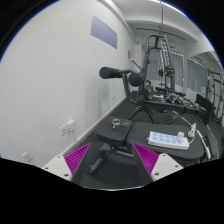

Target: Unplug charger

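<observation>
My gripper (117,162) is open, its magenta pads (88,158) spread wide just above a dark desk (112,185). Between the fingers, closer to the left one, a black charger-like block with a thin stem (104,156) lies on the desk, with a gap on each side. Beyond the right finger lies a white power strip (168,138) with blue-grey sockets. I cannot tell whether anything is plugged into it.
A black microphone (120,74) on a stand reaches over the desk ahead. A white wall (50,70) runs along the left, with a socket plate (68,128) low on it. Stands and cables (160,85) crowd the far end of the desk.
</observation>
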